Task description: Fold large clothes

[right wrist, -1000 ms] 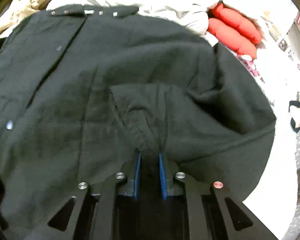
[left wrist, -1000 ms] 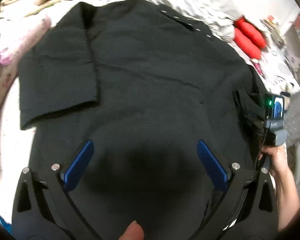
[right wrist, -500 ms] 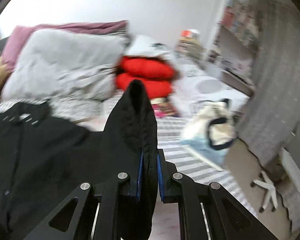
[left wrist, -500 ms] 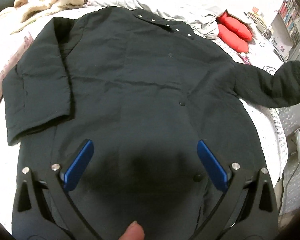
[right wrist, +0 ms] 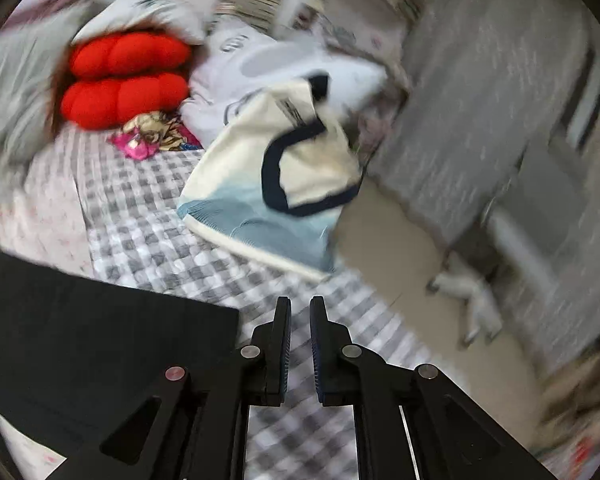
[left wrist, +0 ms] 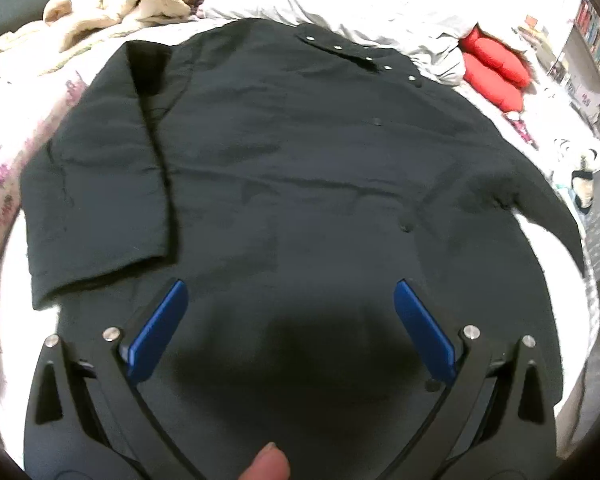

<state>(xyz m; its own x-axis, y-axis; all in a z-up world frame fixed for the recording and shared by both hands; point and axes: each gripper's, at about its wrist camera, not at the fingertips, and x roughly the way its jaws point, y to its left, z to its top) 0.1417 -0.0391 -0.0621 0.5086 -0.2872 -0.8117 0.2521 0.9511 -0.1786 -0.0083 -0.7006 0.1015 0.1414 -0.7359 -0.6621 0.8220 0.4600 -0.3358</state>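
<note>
Left sleeve, at 9 o'clock in the left wrist view: folded in and lying flat on the coat's front.

Coat, centre of that view: a large black snap-front coat, spread face up on the bed, collar toward 12 o'clock, hem under the camera.

Left tool: hangs over the lower front of the coat, blue pads set wide, nothing between them. A fingertip shows at 6 o'clock.

Right sleeve, at 3 o'clock: a second ago it was bunched on the coat's front, pinched in the right tool. Half a second ago it was lifted and drawn outward. It now lies stretched away from the body, down over the bed edge.

Right tool: jaws nearly closed, a thin gap only, and no cloth in it. In the right wrist view the sleeve end is a flat black shape at 8 o'clock, just beside the tool, apart from it. The view is blurred, which suggests quick movement. Beyond are a checked cover, red cushions and a cream and blue garment.

Assessment: the right sleeve has been released and laid straight. This appears a flattening step. Folding that sleeve inward to match the left one is likely next; the body folds are not yet done.
</note>
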